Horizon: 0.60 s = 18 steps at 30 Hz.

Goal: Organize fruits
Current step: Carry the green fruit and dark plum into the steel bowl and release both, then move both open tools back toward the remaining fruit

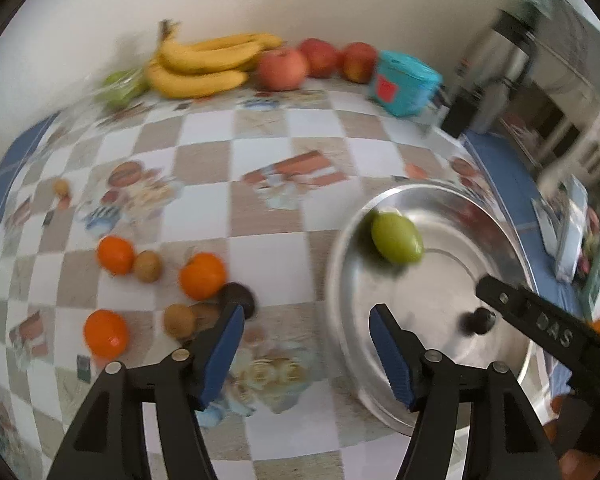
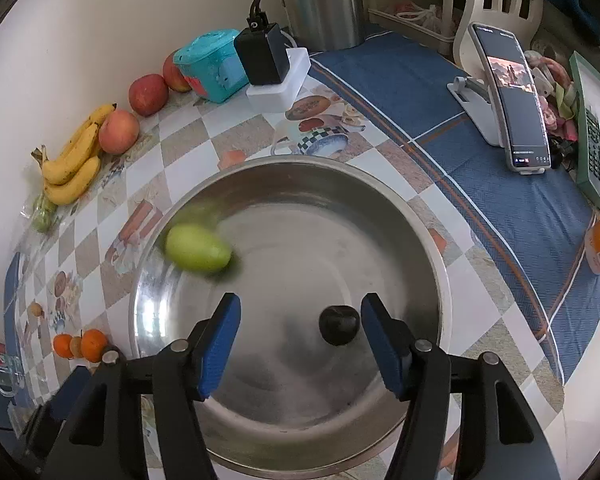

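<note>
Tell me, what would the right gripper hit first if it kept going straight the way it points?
Probably the dark fruit lying between the open right gripper fingers, or the bowl floor beside it; depth is hard to judge.

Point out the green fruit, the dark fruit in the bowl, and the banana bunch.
green fruit [image 2: 198,249], right wrist view, middle of its skin
dark fruit [image 2: 339,325], right wrist view, its top
banana bunch [image 1: 204,65], left wrist view, middle banana

Soft daylight, fisheye-bent edges; the left view smears, the bowl [image 2: 284,184] perhaps glaring faintly.
</note>
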Each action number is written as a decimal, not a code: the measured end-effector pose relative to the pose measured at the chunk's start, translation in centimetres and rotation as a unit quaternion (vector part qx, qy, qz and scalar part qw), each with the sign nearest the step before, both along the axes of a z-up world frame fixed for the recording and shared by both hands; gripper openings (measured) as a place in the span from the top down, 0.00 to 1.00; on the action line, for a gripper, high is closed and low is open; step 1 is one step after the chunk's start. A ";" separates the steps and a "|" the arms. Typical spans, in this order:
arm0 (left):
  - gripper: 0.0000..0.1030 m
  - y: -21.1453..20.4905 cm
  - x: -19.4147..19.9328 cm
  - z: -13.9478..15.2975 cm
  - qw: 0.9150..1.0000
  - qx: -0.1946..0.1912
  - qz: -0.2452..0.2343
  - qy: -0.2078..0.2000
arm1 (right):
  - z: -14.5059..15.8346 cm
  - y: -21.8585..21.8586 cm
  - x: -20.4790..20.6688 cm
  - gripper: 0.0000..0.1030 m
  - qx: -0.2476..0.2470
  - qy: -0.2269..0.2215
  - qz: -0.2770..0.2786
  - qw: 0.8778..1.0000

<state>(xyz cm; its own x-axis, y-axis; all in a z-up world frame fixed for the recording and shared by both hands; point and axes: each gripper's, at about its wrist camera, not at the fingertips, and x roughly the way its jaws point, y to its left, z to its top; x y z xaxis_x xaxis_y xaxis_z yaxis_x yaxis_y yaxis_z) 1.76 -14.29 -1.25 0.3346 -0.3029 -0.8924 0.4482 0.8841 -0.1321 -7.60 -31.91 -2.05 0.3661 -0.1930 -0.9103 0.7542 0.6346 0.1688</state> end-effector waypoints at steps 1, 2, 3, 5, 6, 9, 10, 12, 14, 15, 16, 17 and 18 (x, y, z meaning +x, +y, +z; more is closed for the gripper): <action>0.33 0.6 0.3 0.0 1.000 0.001 0.012 0.004 | 0.0 0.1 0.1 0.38 0.000 0.000 0.003 1.000; 0.33 1.2 0.7 0.0 1.000 0.003 0.027 0.007 | 0.0 0.4 0.2 0.38 0.000 0.002 0.009 1.000; 0.33 1.8 1.0 0.0 0.999 0.005 0.039 0.010 | 0.0 0.6 0.3 0.38 -0.002 0.003 0.014 1.000; 0.33 3.1 1.6 0.0 0.998 0.007 0.066 0.015 | 0.1 1.1 0.6 0.38 -0.006 0.006 0.024 1.000; 0.33 3.7 1.9 0.0 0.997 0.006 0.076 0.017 | 0.1 1.3 0.7 0.38 -0.007 0.006 0.030 1.000; 0.33 5.4 2.5 0.3 0.994 0.004 0.104 0.019 | 0.4 2.3 1.2 0.38 -0.011 0.004 0.050 0.999; 0.33 6.1 2.7 0.4 0.993 0.002 0.113 0.021 | 0.5 2.6 1.4 0.38 -0.013 0.004 0.057 0.998; 0.33 6.8 2.9 0.5 0.992 -0.003 0.124 0.025 | 0.7 3.1 1.6 0.38 -0.016 0.003 0.067 0.998; 0.32 7.3 3.1 0.5 0.991 -0.006 0.134 0.029 | 0.9 3.5 1.8 0.38 -0.019 0.003 0.076 0.997; 0.32 7.5 3.1 0.5 0.990 -0.006 0.136 0.030 | 0.9 3.6 1.9 0.38 -0.020 0.003 0.078 0.997; 0.32 7.6 3.2 0.5 0.990 -0.006 0.138 0.032 | 0.9 3.7 1.9 0.38 -0.021 0.004 0.080 0.997; 0.31 7.6 3.2 0.4 0.990 -0.006 0.139 0.033 | 0.9 3.8 2.0 0.38 -0.022 0.005 0.081 0.996; 0.31 7.6 3.2 0.4 0.990 -0.005 0.140 0.034 | 0.8 3.8 2.0 0.38 -0.022 0.007 0.081 0.996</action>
